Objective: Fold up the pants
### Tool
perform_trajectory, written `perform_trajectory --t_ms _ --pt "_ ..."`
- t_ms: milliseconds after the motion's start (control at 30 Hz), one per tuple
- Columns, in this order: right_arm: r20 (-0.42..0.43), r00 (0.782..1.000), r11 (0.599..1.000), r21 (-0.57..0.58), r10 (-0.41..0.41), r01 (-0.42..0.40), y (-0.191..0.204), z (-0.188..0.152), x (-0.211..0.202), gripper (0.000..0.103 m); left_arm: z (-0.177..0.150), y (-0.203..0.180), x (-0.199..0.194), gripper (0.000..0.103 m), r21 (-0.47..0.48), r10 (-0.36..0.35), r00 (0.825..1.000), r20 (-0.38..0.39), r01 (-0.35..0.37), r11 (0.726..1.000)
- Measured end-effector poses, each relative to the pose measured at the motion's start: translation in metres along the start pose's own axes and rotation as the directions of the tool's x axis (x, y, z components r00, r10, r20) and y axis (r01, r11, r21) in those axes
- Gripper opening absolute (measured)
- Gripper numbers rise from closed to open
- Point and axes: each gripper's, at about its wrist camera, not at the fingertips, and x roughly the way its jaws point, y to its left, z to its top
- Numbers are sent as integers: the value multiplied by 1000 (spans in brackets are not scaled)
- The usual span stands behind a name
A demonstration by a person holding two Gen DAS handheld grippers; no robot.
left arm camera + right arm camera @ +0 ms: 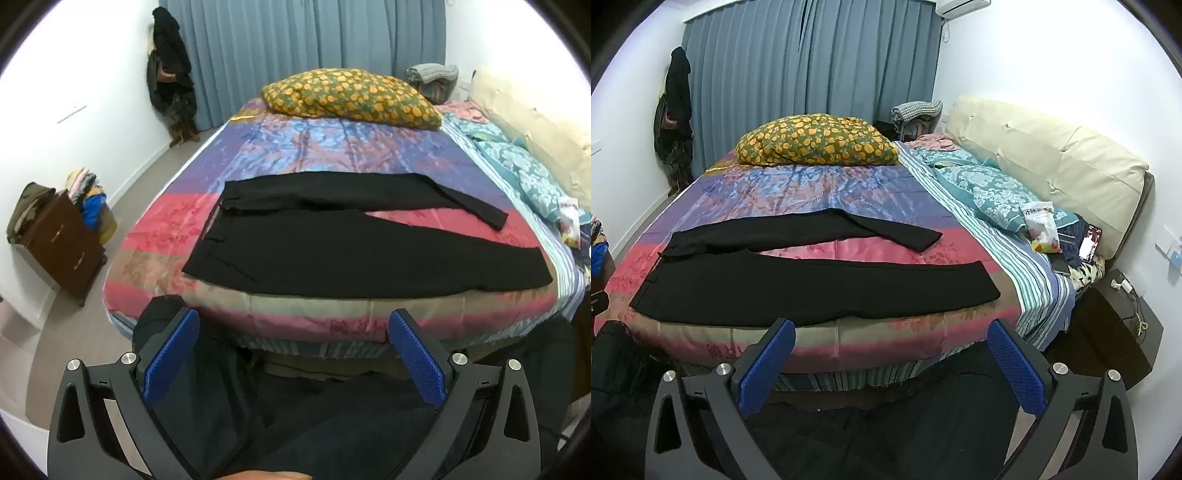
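Note:
Black pants (332, 254) lie flat on the colourful bedspread (332, 155), waistband to the left and the two legs spread apart toward the right. The near leg runs along the bed's front edge; the far leg (812, 230) angles away behind it. My left gripper (295, 325) hangs open in front of the bed, short of the pants, with nothing between its blue pads (171, 354). My right gripper (892, 334) is also open and empty, just before the bed edge, below the near leg's cuff end (979, 288).
A yellow flowered pillow (816, 142) lies at the far side of the bed. Teal bedding (990, 192), a snack bag (1041, 229) and a phone (1089, 242) crowd the right side by the cream headboard (1052, 162). A brown cabinet (62, 243) stands left, a dark nightstand (1108, 325) right.

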Motion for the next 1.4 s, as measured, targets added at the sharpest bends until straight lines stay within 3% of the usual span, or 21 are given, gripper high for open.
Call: perform_trajectory --t_ms 667,1400 --pt "46 999 1000 -4 2 -2 1 0 -9 103 2 -1 0 102 0 -6 1000 -12 6 1000" --pt "19 999 1000 2 -30 30 -5 -3 -2 103 3 -5 0 102 3 -5 1000 -8 5 1000"
